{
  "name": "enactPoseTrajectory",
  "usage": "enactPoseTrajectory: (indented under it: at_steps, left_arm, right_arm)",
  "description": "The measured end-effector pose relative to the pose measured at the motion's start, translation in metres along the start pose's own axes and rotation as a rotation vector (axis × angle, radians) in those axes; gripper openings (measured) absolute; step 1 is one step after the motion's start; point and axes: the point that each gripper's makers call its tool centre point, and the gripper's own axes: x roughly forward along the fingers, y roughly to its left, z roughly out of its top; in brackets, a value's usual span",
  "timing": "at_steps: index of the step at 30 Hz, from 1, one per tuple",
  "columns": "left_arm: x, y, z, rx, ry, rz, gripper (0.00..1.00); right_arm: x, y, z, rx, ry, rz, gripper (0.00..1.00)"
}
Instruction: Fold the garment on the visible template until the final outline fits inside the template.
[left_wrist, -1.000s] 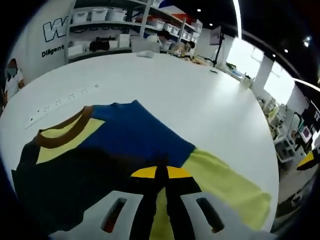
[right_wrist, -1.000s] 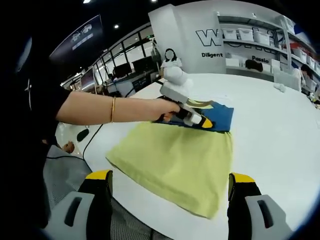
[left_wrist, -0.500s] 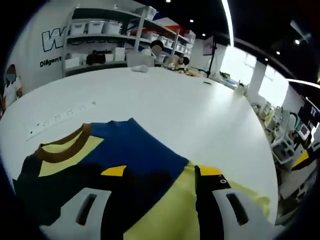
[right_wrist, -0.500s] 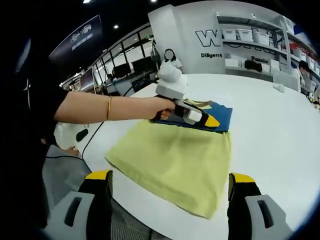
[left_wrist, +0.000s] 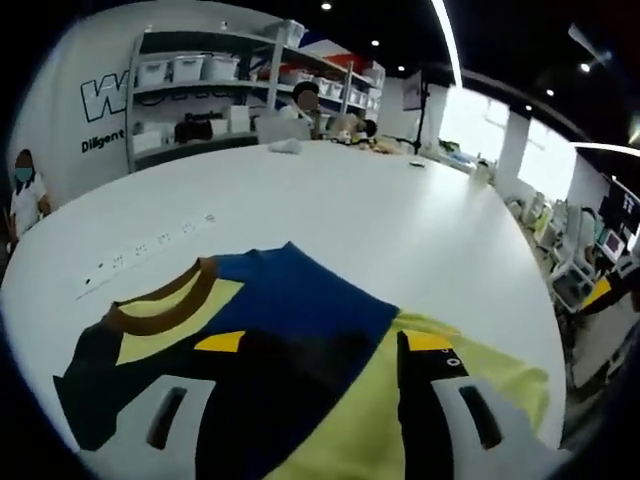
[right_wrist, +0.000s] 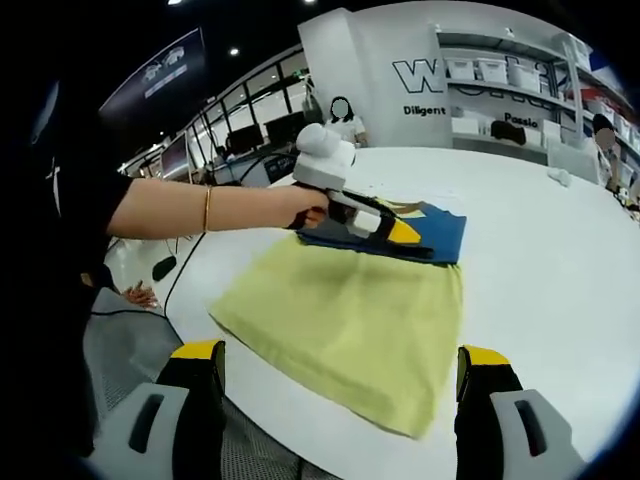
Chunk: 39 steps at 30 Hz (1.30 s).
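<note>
Soft matt cloth is seen in the garment (left_wrist: 300, 320), lying ahead of the left gripper's (left_wrist: 320, 345) smooth plastic jaws. It is spread on a smooth, faintly glossy white table (left_wrist: 400, 220).

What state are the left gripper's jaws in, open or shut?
Open. The left gripper shows two yellow-tipped jaws spread wide apart over the garment, with nothing pinched between them.

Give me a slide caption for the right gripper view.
Left tongs held open above the blue-and-yellow garment on the white table, right tongs open at the near edge.
</note>
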Motion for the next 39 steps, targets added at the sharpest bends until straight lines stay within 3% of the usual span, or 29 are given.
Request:
enactPoseTrajectory:
  at_steps: [12, 24, 28, 38, 39]
  left_arm:
    - [-0.004, -0.003, -0.018, -0.032, 0.036, -0.037, 0.38]
    - [0.007, -0.01, -0.026, -0.049, 0.05, -0.056, 0.38]
    - [0.009, -0.011, -0.022, -0.103, 0.035, -0.061, 0.37]
    - [0.011, -0.002, -0.024, -0.146, 0.043, -0.033, 0.05]
    - [0.012, -0.002, -0.024, -0.148, 0.043, -0.035, 0.05]
  right_arm:
    - [0.001, 0.002, -0.001, 0.0, 0.0, 0.006, 0.99]
    - [-0.001, 0.0, -0.002, 0.012, -0.005, 0.0, 0.99]
    - [-0.002, -0.001, -0.003, 0.019, -0.005, -0.003, 0.99]
    - [-0.002, -0.003, -0.004, 0.022, -0.004, -0.006, 0.99]
    - [-0.002, -0.003, -0.004, 0.022, -0.004, -0.006, 0.99]
